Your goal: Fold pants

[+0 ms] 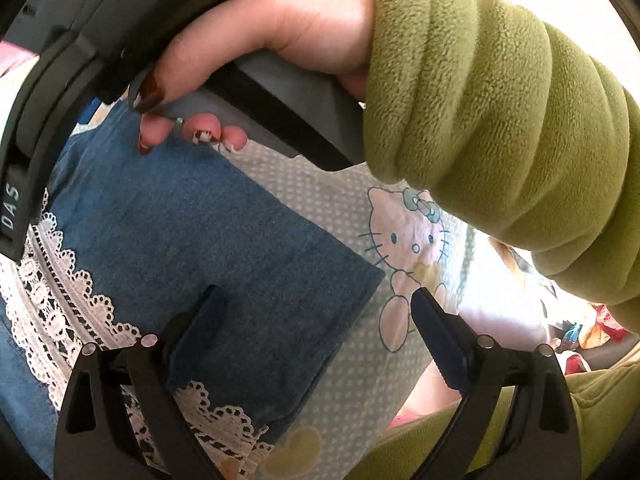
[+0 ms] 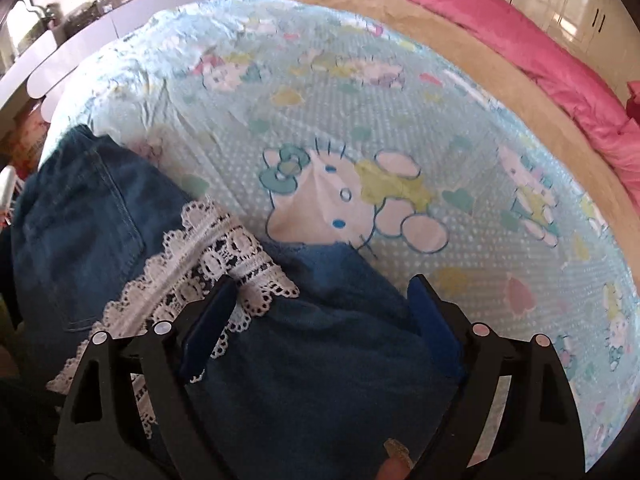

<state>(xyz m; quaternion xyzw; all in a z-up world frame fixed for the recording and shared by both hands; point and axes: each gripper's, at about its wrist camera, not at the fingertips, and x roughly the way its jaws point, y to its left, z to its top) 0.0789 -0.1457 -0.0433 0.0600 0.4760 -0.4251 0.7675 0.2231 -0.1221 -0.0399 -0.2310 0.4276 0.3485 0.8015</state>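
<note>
Both my grippers are spread wide, pinching nothing. Left gripper (image 1: 316, 312) hangs over a folded corner of the denim pants (image 1: 224, 240): its left pad is above the denim, its right pad is out over the cartoon-print sheet (image 1: 360, 380). The right gripper (image 2: 320, 304) straddles the denim directly, so I judge it nearer to a grab. The pants' long axis seems to run from the right gripper up-left toward the pocket end at the bed edge. Lace trim (image 2: 224, 256) crosses the denim by the right gripper's left pad and could snag. My right hand (image 1: 288, 36) and green sleeve (image 1: 500, 128) crowd the left view. Pink blanket (image 2: 520, 40) well apart.
</note>
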